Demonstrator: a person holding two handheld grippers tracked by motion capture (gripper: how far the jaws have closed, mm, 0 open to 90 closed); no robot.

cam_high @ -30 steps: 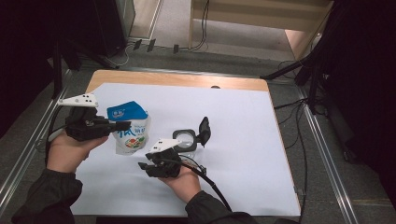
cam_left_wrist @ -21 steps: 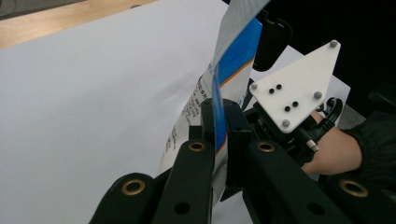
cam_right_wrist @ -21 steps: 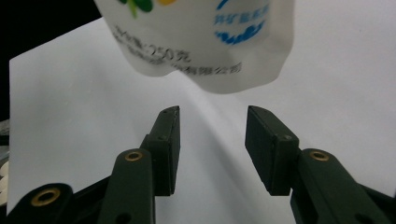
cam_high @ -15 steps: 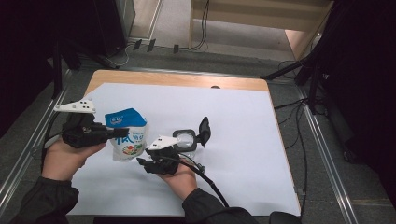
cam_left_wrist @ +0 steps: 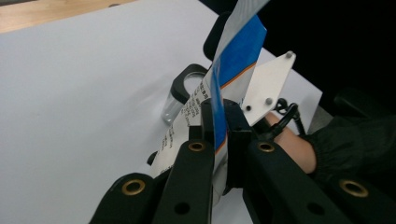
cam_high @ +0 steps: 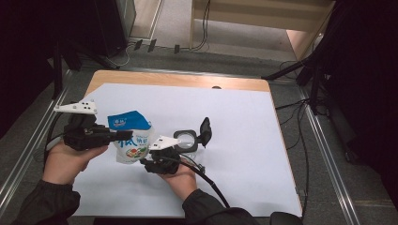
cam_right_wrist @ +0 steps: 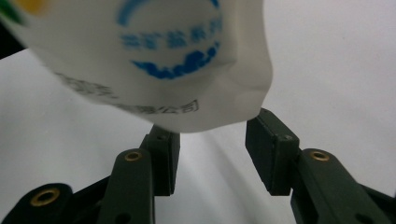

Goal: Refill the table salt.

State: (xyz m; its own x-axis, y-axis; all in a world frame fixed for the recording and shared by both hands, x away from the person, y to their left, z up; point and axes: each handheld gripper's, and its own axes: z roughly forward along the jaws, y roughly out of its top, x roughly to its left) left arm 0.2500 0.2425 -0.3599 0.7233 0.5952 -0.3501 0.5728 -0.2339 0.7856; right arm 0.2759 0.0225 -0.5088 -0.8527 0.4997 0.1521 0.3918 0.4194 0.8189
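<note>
- Table [cam_high: 178, 80]: wooden top, mostly covered by a white sheet [cam_high: 244, 140]; all work takes place on the near left part of the sheet.
- Pouch [cam_high: 131, 140]: white and blue printed bag, upright, raised at its top edge, just left of centre in the high view. In the left gripper view it runs edge-on between the black jaws [cam_left_wrist: 219, 107]; in the right gripper view its rounded white bottom corner [cam_right_wrist: 154, 65] hangs above the jaws.
- Left gripper [cam_high: 123, 136]: carried by the left hand [cam_high: 63, 159], pointing right. Its jaws are clenched on the pouch's upper side edge, the pads pressed flat against both faces of the film.
- Right gripper [cam_high: 149, 161]: carried by the right hand [cam_high: 180, 180], lying low beside the pouch's bottom. Its jaws stand partly apart and have just been opening; the right pad [cam_right_wrist: 271, 149] sits at the pouch's lower corner, the left pad just beneath the bag's underside. Whether either pad presses on the pouch cannot be told, and no grasp is visible.
- Jar [cam_high: 187, 140]: small clear container with a black rim and a hinged black lid [cam_high: 205, 129] standing open, resting on the sheet just right of the pouch and behind the right gripper.
</note>
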